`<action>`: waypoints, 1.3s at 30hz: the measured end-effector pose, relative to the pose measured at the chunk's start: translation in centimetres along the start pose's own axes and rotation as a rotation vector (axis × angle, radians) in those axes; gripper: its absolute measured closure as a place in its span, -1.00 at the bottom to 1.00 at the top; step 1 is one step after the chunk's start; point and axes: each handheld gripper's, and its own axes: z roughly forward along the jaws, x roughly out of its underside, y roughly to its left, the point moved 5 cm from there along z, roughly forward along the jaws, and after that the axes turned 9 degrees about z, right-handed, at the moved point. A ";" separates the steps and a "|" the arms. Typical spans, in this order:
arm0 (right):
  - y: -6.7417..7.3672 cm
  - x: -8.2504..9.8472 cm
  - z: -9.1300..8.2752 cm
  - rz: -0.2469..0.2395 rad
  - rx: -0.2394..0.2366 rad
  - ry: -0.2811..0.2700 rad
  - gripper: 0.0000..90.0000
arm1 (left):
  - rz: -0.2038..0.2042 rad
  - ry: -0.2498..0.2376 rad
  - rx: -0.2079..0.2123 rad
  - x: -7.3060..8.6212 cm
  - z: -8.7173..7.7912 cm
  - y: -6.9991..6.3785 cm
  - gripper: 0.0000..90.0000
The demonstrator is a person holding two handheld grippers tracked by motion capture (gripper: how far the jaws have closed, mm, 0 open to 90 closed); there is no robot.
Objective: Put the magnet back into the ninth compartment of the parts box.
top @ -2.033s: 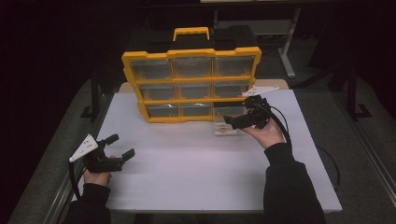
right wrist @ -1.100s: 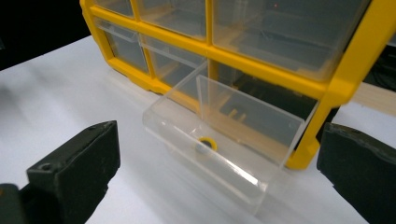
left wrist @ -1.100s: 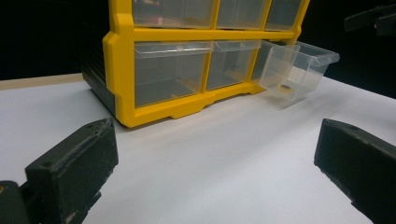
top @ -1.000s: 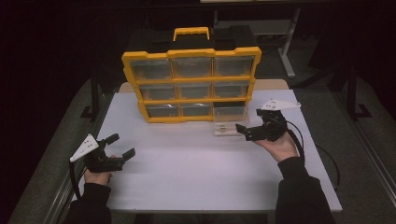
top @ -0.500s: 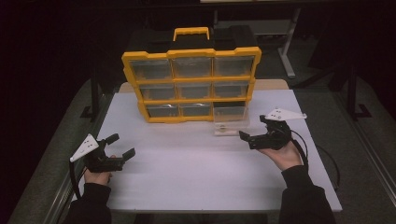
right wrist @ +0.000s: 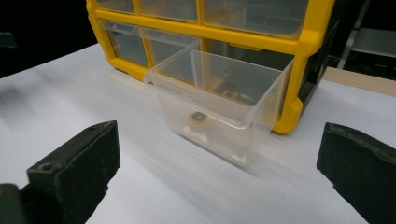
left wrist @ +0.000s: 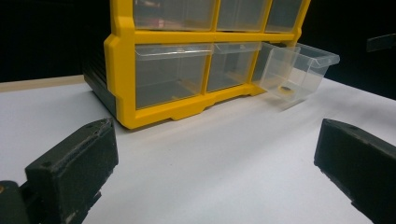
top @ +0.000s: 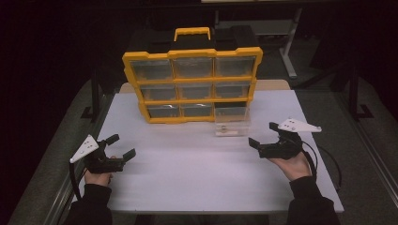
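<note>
Lab or workshop bench, dark room. I work at a plain white table holding a yellow parts organizer with clear drawers. Metal stand legs and grey floor behind; no home furnishings.

We see the drawer box standing at the back of the table. Its bottom right drawer sticks out in front, with a small round thing lying in it.
</note>
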 end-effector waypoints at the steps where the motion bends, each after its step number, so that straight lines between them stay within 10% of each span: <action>1: 0.0 0.2 -0.1 0.003 -0.001 0.000 -1.00 | 0.000 0.000 0.001 0.0 0.0 0.0 -1.00; 39: -1.9 4.4 -2.5 0.014 0.061 -0.115 -1.00 | -0.001 -0.004 0.004 -0.1 -0.1 -0.1 -1.00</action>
